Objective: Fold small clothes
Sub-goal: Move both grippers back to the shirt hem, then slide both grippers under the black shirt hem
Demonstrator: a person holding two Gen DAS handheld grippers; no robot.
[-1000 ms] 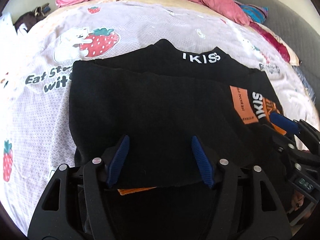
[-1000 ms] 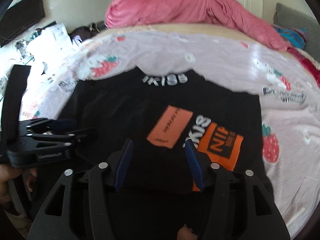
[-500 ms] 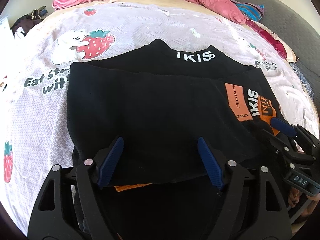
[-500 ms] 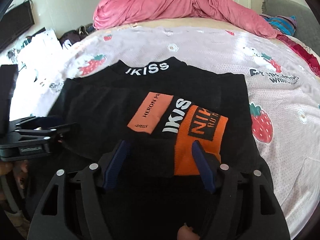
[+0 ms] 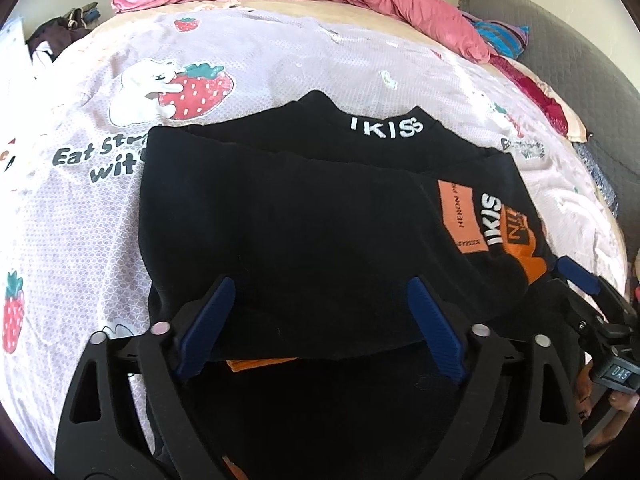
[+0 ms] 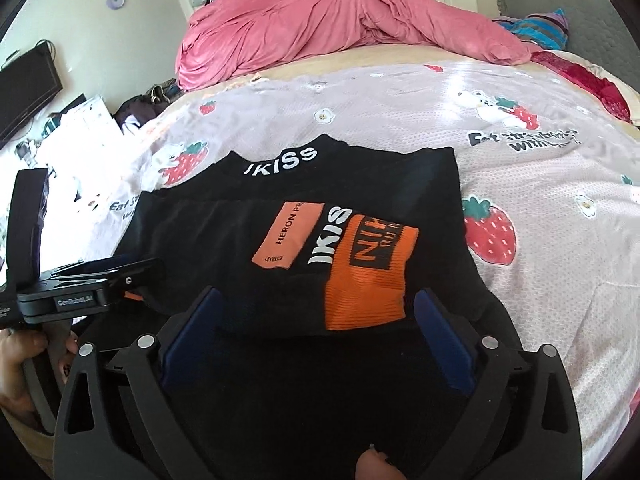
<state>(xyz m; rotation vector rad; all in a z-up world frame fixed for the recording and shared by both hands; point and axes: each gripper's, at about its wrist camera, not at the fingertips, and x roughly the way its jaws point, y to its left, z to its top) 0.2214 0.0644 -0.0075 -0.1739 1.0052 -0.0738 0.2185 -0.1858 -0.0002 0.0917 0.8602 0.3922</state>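
Note:
A black garment [image 5: 304, 232] with white IKISS lettering and orange patches lies folded on the bed; in the right wrist view the same garment [image 6: 304, 224] shows its orange cuff on top. My left gripper [image 5: 320, 300] hovers at the near folded edge, jaws opening wide, the cloth lying under them and not pinched. My right gripper [image 6: 316, 312] stands at the near edge by the orange cuff, jaws opening too, with nothing pressed between its pads. Each gripper shows at the side of the other's view.
The strawberry-print bedspread [image 5: 80, 208] [image 6: 540, 168] covers the bed around the garment. A pink duvet [image 6: 340, 28] is heaped at the far side. A grey headboard cushion [image 5: 580, 64] and striped cloth [image 6: 536, 28] sit at the right. Bags and clutter [image 6: 80, 128] lie past the left edge.
Both grippers' jaws have spread wider apart and released the garment's near edge. The right gripper has shifted sideways and rolled; the orange cuff now lies flat on the fold.

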